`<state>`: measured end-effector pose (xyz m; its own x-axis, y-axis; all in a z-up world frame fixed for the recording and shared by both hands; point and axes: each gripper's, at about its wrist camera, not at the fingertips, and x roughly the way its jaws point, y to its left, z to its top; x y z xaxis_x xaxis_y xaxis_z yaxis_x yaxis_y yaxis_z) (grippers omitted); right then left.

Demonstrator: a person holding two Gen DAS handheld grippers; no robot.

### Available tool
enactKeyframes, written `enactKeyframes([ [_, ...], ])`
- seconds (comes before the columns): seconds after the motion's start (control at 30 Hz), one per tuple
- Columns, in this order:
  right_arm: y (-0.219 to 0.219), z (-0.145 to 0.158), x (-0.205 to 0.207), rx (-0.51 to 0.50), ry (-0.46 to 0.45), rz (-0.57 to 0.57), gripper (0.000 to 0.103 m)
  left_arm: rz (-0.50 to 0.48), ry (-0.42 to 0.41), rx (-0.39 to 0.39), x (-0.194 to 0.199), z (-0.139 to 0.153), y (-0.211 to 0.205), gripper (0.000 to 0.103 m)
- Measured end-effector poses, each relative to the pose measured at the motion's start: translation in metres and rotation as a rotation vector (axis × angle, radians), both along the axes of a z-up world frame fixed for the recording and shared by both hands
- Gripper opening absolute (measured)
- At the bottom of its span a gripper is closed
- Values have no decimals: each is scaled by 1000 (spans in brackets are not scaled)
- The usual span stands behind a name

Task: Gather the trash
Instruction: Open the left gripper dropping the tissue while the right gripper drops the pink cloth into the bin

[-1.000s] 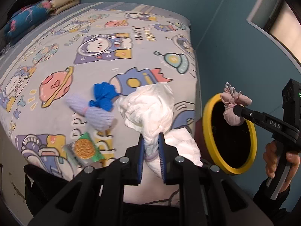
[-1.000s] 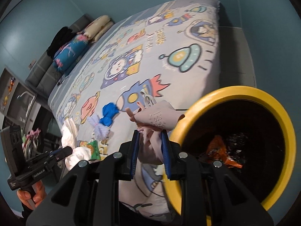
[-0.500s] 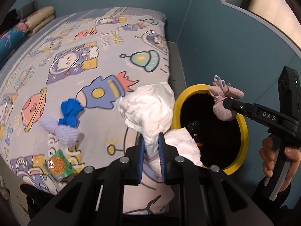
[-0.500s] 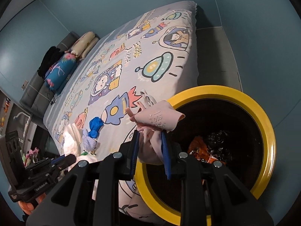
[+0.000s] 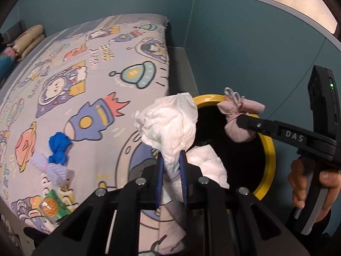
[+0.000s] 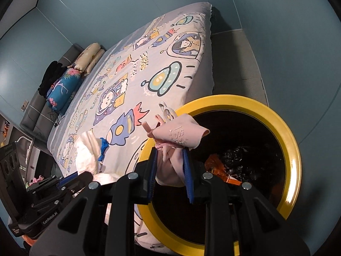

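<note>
My left gripper [image 5: 171, 162] is shut on a crumpled white paper wad [image 5: 170, 123], held over the bed's edge beside the yellow-rimmed black bin [image 5: 267, 151]. In the right wrist view my right gripper [image 6: 170, 160] is shut on a knotted pink cloth bundle [image 6: 179, 134], just over the near left rim of that bin [image 6: 292, 149]. The same bundle [image 5: 240, 117] hangs above the bin's mouth in the left wrist view. Orange and dark trash [image 6: 219, 164] lies inside the bin. A blue wad [image 5: 59, 147], a lilac wad [image 5: 54, 170] and a green snack packet [image 5: 53, 205] rest on the bedsheet.
The bed with a cartoon space sheet [image 5: 89, 81] fills the left, with pillows [image 6: 85, 64] at its far end. Teal walls [image 5: 245, 53] stand close behind the bin. A hand [image 5: 309, 183] grips the right tool's handle.
Both grippers moved across toward the bin with their loads still gripped. The white wad now overlaps the bin's rim, and the pink bundle sits over the bin's mouth.
</note>
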<state>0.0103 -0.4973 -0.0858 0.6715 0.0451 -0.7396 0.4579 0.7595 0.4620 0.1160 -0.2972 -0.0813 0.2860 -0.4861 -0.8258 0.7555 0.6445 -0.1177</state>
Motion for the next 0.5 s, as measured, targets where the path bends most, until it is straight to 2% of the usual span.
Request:
enactKeyframes([
  [0.2,-8,-7,-1,0,24,-28,22,-23,2,-8,-2,-9,-17,14],
  [0.33,-15,-16,0,-5,49,-46,23,-34,57,-26,3,-19,-22,14],
  [0.5,-24,-29,1,32,71,-61,25,-41,84,-31,3,-27,-25,16],
])
